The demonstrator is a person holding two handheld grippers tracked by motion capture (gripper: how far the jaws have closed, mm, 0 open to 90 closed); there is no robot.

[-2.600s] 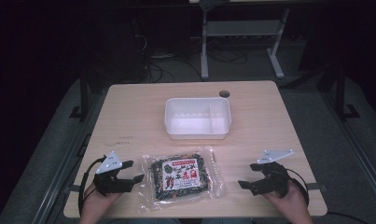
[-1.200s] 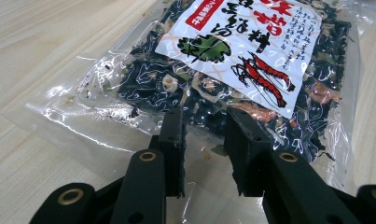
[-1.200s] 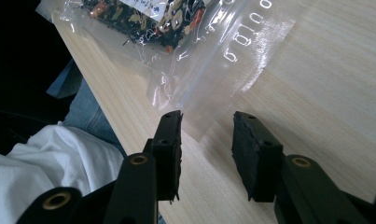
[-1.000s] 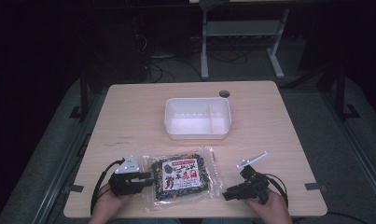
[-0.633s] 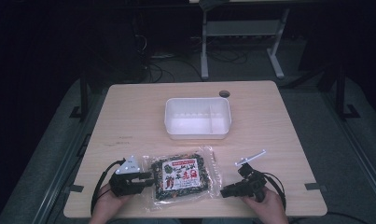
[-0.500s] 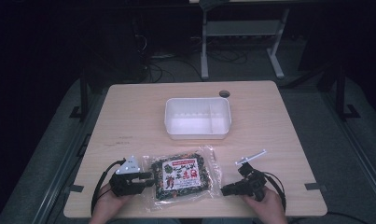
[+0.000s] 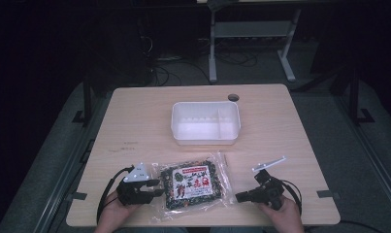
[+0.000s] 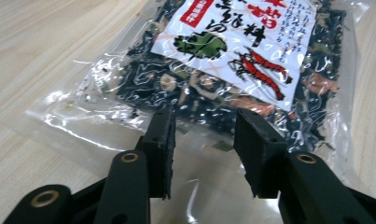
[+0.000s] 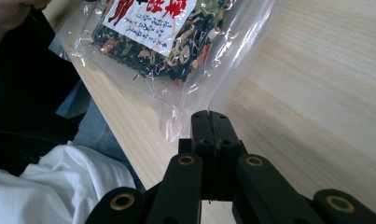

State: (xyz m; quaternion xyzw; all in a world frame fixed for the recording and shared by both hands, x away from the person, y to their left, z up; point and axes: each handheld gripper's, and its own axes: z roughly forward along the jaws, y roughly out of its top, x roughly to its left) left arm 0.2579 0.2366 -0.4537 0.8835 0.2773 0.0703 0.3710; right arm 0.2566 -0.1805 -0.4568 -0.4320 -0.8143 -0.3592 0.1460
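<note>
A clear bag of dark dried food with a white and red label [image 7: 195, 184] lies flat near the table's front edge. My left gripper [image 7: 160, 190] is at its left end. In the left gripper view its jaws [image 8: 204, 130] stand apart over the bag's [image 8: 223, 70] clear edge without pressing on it, and they have just been opening. My right gripper [image 7: 237, 197] is at the bag's right front corner. Its jaws have just been closing. In the right gripper view that gripper [image 9: 211, 116] is shut, with the film of the bag [image 9: 153, 37] running into its tips.
A white tray [image 7: 205, 104] with a divider sits at the middle of the wooden table [image 7: 135, 121], behind the bag. A round cable hole [image 7: 233, 97] lies by the far edge. The person's white top [image 9: 59, 186] is just off the table's front edge.
Both grippers have come in from the sides to the bag. Over the last second the right gripper slid left to the bag's corner. The left one kept its place.
</note>
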